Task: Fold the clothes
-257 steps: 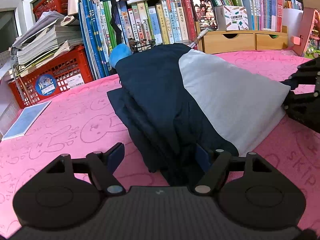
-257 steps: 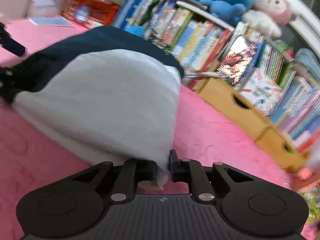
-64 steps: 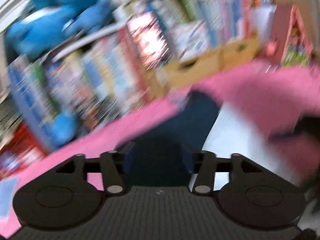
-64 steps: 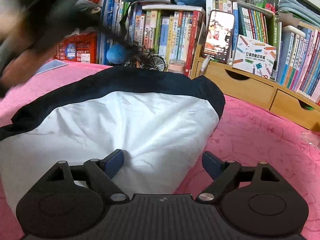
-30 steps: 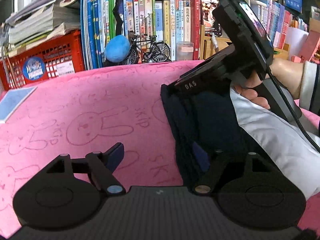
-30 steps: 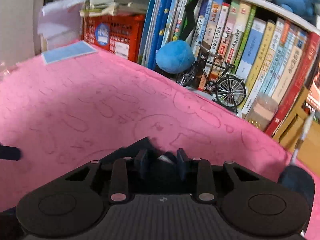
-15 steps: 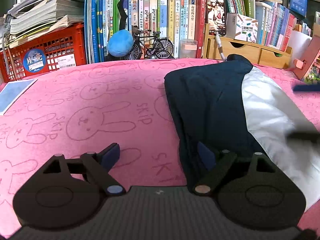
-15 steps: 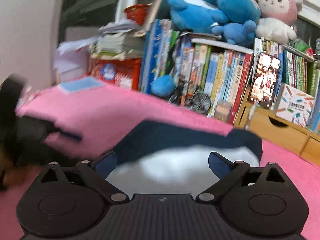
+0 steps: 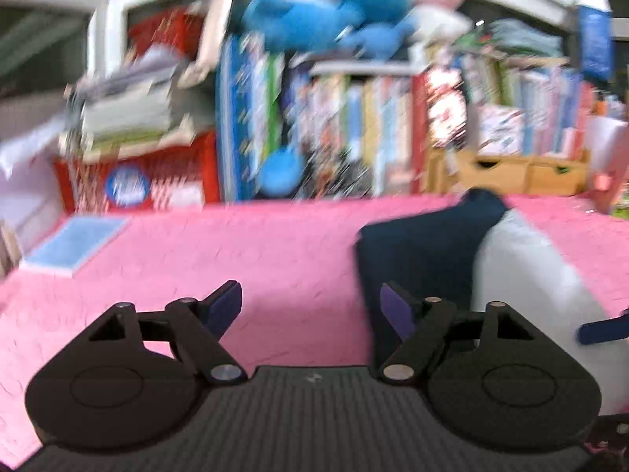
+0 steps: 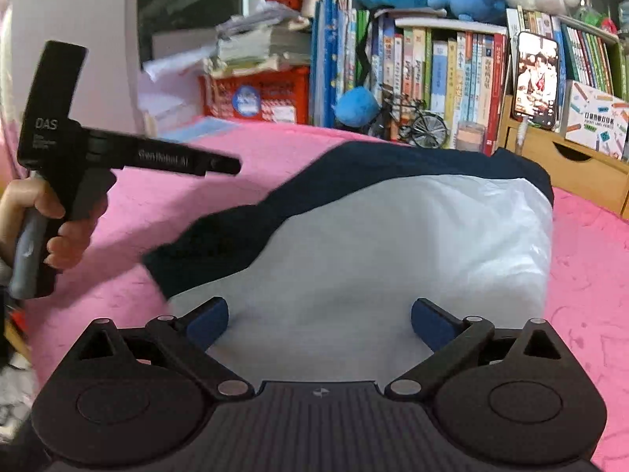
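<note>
Both tools spread, empty, left tool [image 9: 310, 306] raised beside folded garment [image 10: 393, 244], right tool [image 10: 319, 320] over it

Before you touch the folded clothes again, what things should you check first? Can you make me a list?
1. Right gripper open: ok, jaws wide, nothing pinched.
2. Left gripper open and empty: ok.
3. Folded garment lying flat on the pink blanket: ok.
4. Navy edge tidy: not ok, it sticks out past the white part.
5. Left view sharp enough to aim: not ok, blurred.
6. Layers underneath lined up: cannot tell.
</note>
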